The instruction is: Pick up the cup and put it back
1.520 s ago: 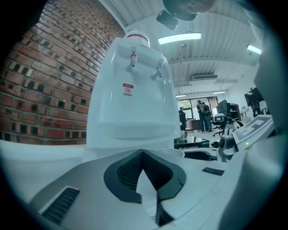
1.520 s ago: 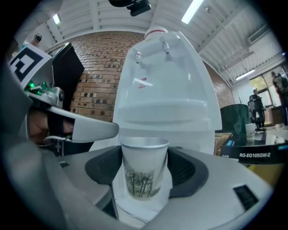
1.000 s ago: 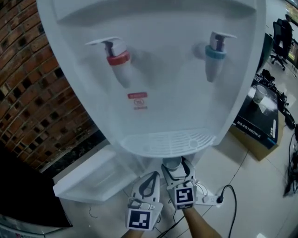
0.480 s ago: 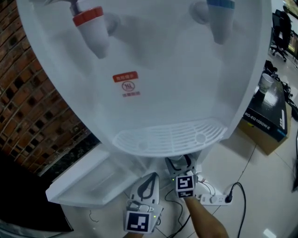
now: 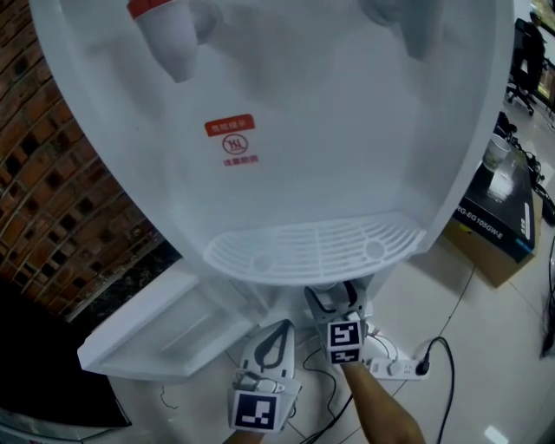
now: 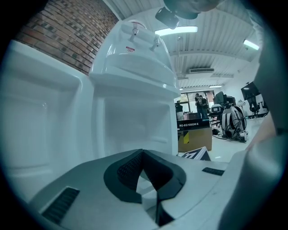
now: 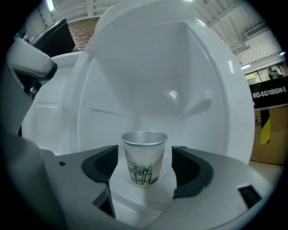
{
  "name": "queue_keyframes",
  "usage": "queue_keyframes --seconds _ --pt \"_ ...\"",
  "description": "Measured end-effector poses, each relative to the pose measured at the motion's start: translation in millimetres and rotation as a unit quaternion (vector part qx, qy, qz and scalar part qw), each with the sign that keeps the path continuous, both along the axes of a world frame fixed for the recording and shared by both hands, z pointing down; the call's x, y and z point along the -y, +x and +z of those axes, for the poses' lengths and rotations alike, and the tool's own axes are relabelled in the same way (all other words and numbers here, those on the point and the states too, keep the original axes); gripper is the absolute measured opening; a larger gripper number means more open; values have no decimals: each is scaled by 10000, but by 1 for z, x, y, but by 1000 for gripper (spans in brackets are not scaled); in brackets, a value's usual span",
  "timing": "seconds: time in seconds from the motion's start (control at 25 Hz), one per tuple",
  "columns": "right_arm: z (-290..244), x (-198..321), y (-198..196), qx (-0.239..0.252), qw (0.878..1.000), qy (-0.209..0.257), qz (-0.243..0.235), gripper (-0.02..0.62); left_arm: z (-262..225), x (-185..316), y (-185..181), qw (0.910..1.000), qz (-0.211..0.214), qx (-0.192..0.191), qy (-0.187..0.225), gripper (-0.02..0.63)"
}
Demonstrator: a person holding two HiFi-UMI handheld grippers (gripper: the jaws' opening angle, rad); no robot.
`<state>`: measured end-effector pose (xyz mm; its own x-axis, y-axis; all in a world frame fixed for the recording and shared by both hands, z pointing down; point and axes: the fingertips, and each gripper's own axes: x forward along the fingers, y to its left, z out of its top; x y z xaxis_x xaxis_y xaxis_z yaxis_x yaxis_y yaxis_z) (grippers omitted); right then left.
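Note:
A paper cup (image 7: pixel 144 158) with a tree print stands upright on the white floor of the water dispenser's lower compartment (image 7: pixel 148 81). My right gripper (image 7: pixel 145 165) straddles it. Its jaws have just been opening, and a slim gap shows between each dark pad and the cup wall. In the head view the right gripper (image 5: pixel 334 302) reaches in under the drip tray (image 5: pixel 316 251), which hides the cup. My left gripper (image 5: pixel 279 328) hangs beside it to the left, outside the compartment. It is shut, with fingertips meeting in a point and nothing between them (image 6: pixel 143 155).
The compartment's white door (image 5: pixel 147 347) stands swung open to the left. A red tap (image 5: pixel 165 26) juts out above. A brick wall (image 5: pixel 52 173) lies to the left. A power strip (image 5: pixel 399 368) with a black cable and a cardboard box (image 5: pixel 499 225) sit on the floor at right.
Both grippers have sunk. The right one has carried the cup further in under the drip tray, which now hides it from the head camera. The dispenser fills more of that view.

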<state>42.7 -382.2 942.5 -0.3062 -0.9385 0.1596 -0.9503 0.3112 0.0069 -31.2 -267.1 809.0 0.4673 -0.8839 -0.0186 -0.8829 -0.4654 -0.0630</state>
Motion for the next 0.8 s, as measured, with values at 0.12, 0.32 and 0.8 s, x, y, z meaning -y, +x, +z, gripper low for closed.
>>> queue_keyframes --seconds 0.12,0.32,0.8 --pt "-14 -11 3 0 10000 43 66 382 -4 1 2 10000 -11 -53 24 0" --pt "-61 -52 -3 52 9998 202 -31 285 -18 -3 6 9998 41 -154 69 0" --pt "-238 -147 -36 213 9977 559 -317 58 -132 -38 -2 9998 25 -167 66 0"
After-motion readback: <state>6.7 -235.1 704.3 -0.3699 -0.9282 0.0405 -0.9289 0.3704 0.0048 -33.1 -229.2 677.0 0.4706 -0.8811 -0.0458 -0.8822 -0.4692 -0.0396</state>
